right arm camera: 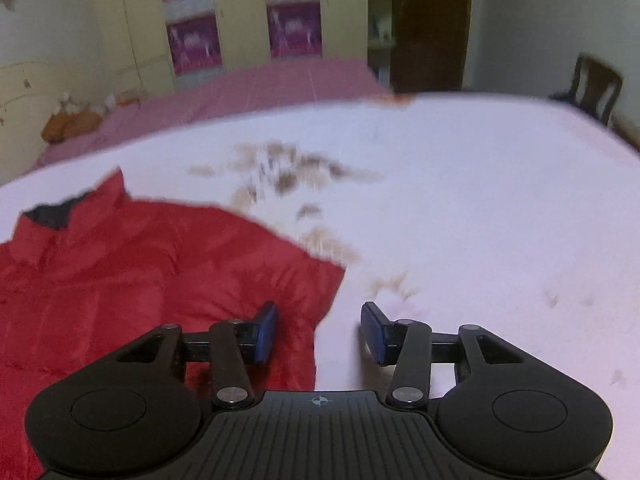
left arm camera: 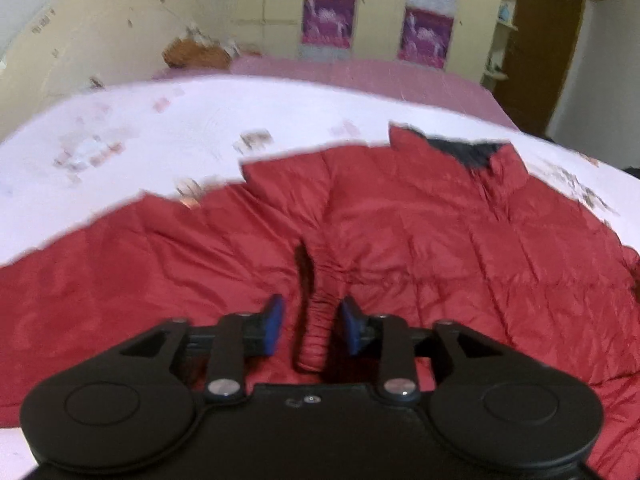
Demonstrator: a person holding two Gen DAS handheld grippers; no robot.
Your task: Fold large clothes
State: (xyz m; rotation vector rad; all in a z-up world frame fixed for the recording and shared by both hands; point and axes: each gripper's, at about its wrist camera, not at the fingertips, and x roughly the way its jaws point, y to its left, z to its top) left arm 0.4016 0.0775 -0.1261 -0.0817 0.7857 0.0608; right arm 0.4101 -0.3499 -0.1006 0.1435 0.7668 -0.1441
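A red quilted puffer jacket (left arm camera: 400, 232) with a dark lining at its collar (left arm camera: 466, 154) is lying spread flat on a bed covered by a white sheet printed with faded brownish motifs (right arm camera: 480, 184). In the left wrist view the jacket is filling most of the lower half, its collar pointing toward the far right.

The left claw (left arm camera: 312, 322) is hovering low over the jacket with its blue-padded fingers (left arm camera: 274, 320) spread apart. A gathered, elasticated red sleeve cuff (left arm camera: 318, 332) is lying in the gap between them, and neither pad appears to be touching it, though motion blur is making that hard to judge.

The right claw (right arm camera: 318, 330) is likewise standing spread, its pads wide apart. It is straddling the jacket's right edge (right arm camera: 320, 320): the left pad is sitting over red fabric and the right pad over bare sheet. Nothing is being pinched there.

Beyond the white sheet a pink bedspread (right arm camera: 248, 92) is running toward cream wardrobe doors carrying purple posters (right arm camera: 294, 30). An orange-brown soft heap (right arm camera: 68, 124) is resting near the headboard, and a dark wooden chair (right arm camera: 594, 88) is standing at the far right beside a brown door (right arm camera: 430, 20).
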